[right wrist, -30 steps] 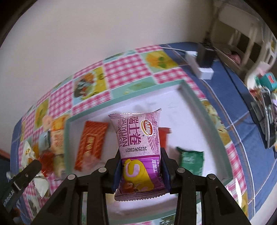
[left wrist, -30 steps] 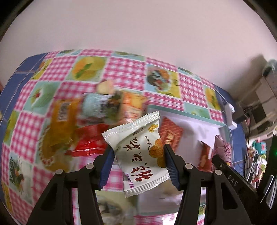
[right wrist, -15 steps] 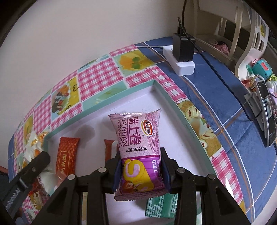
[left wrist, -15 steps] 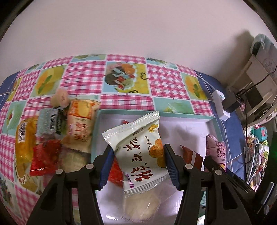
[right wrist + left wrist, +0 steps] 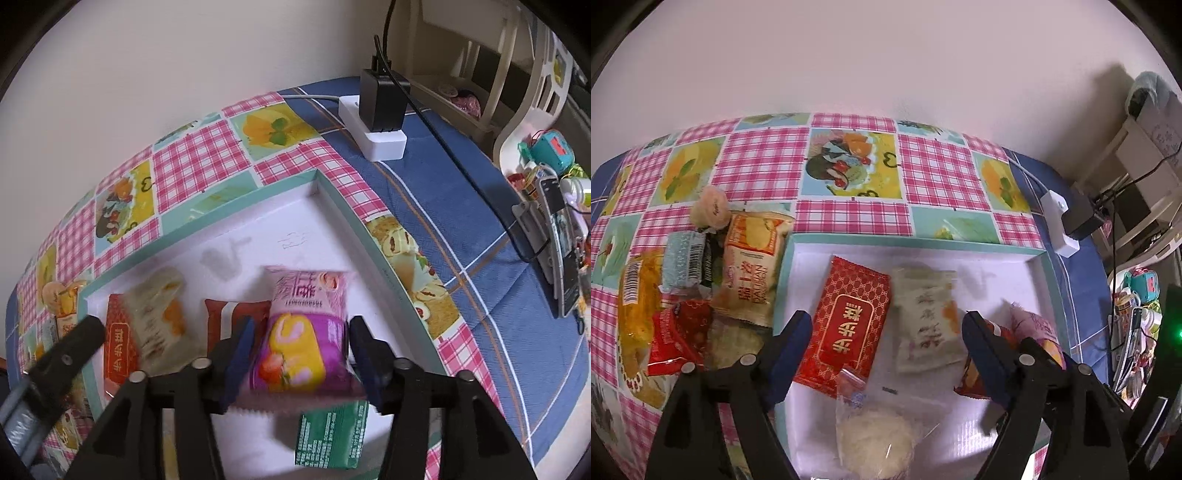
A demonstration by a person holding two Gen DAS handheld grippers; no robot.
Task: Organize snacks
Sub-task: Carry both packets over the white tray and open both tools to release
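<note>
Right wrist | right tongs (image 5: pixel 299 354) opening | purple packet (image 5: pixel 306 332) between, unpressed

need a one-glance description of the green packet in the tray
Start at the white tray with the teal rim on the checked tablecloth. At its near edge, just below the purple packet between the right gripper's opening jaws, lies the green packet. It is the only green wrapper.

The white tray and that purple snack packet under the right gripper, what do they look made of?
White tray: looks like matte card or foam board with a teal rim; flat and dull, so uncertain. Purple snack packet: thin glossy plastic film, printed, with crimped serrated ends.
</note>
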